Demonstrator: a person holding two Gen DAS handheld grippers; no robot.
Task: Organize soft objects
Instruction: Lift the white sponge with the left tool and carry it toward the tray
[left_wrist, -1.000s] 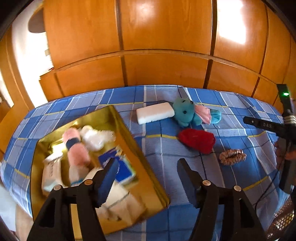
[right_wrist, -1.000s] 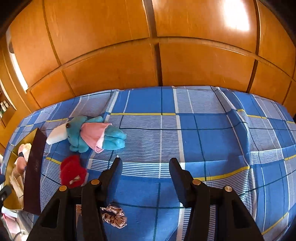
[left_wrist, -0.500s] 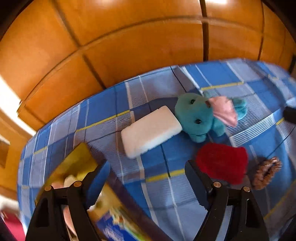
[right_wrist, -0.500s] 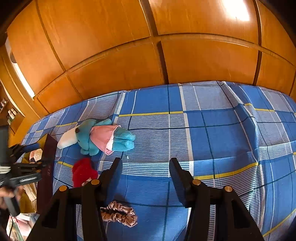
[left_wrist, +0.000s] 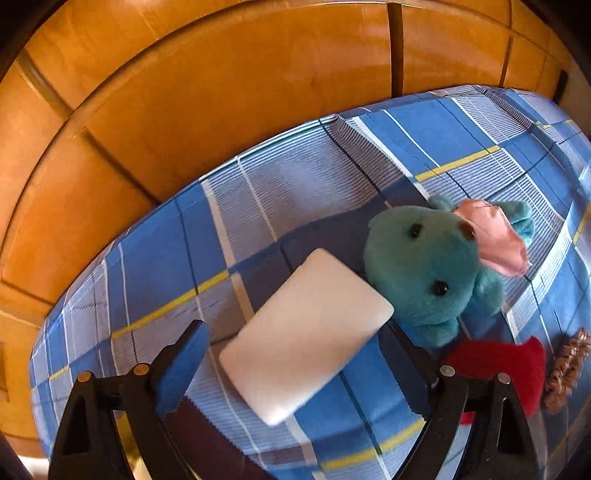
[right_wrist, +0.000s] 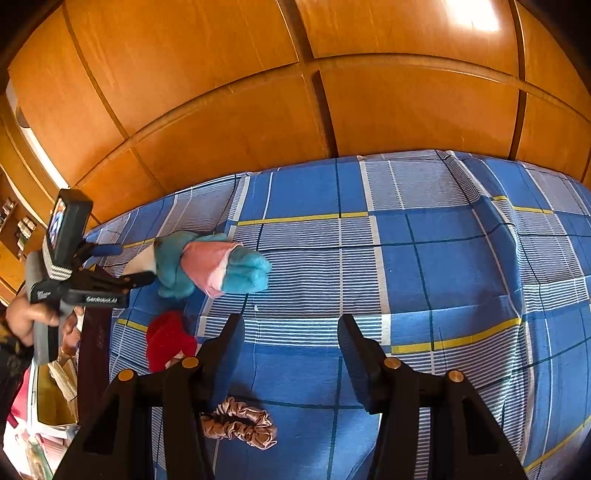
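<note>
The white foam block (left_wrist: 308, 334) lies flat on the blue checked bedspread (left_wrist: 280, 192), its far corner just beside the head of the teal plush toy (left_wrist: 421, 273), close enough that I cannot say whether they touch. The left gripper (left_wrist: 295, 363) hangs over it with its jaws spread wide, one on each side of the block's near end and neither on it; I take that wide stance as a setup to close across the block's short width, where foam gives least trouble. The approach comes from the side away from the plush, which should keep the toy from being dragged along (the pink cloth on it looks loose).

Just beyond the plush sit a red knitted piece (left_wrist: 502, 369) and a brown scrunchie (left_wrist: 565, 369), near one another on the bedspread and apart from the block, so they wait their turn. At the left edge of the right wrist view a box (right_wrist: 94, 354) already holds several soft things, which is presumably where the block belongs.

The right gripper (right_wrist: 291, 354) is idle, jaws wide and empty, hovering over bare bedspread with the scrunchie just under its left finger. Wooden wardrobe doors (right_wrist: 236, 122) back the bed.
</note>
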